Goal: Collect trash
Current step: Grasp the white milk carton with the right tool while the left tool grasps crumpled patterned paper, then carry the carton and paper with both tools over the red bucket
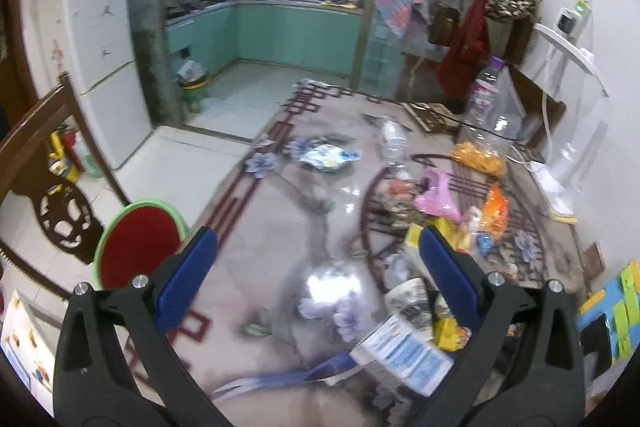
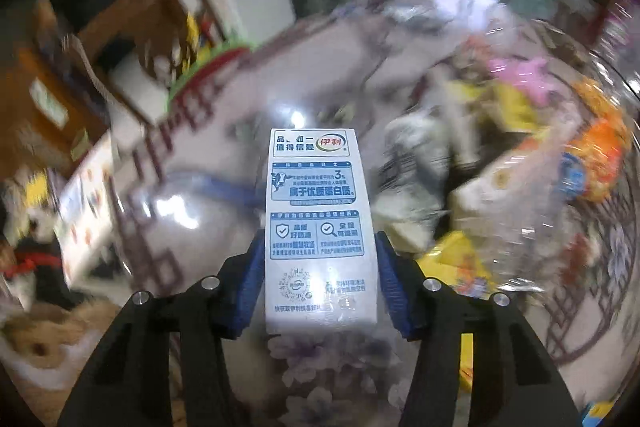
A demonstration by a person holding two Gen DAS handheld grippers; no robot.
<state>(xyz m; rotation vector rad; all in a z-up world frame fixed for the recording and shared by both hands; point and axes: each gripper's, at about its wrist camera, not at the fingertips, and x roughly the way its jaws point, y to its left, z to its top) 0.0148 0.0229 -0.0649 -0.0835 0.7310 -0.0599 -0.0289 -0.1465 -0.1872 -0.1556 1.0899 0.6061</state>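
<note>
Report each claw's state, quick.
Left claw: open, holding nothing.
Right claw: shut on the milk carton.

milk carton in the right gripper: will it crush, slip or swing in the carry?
The milk carton is probably stiff: its printed faces look flat and undented between the right gripper pads. Its glossy skin may slip. Gripped near one end with most of its length sticking out, it could pivot if swung; likely light if empty.

ahead-left: white fridge [image 1: 100, 39] | near-left: red stool [image 1: 138, 247] — green-rimmed, beside carved chair [image 1: 52, 195] | far ahead: teal kitchen cabinets [image 1: 296, 39] | right: white fan [image 1: 568, 131]
</note>
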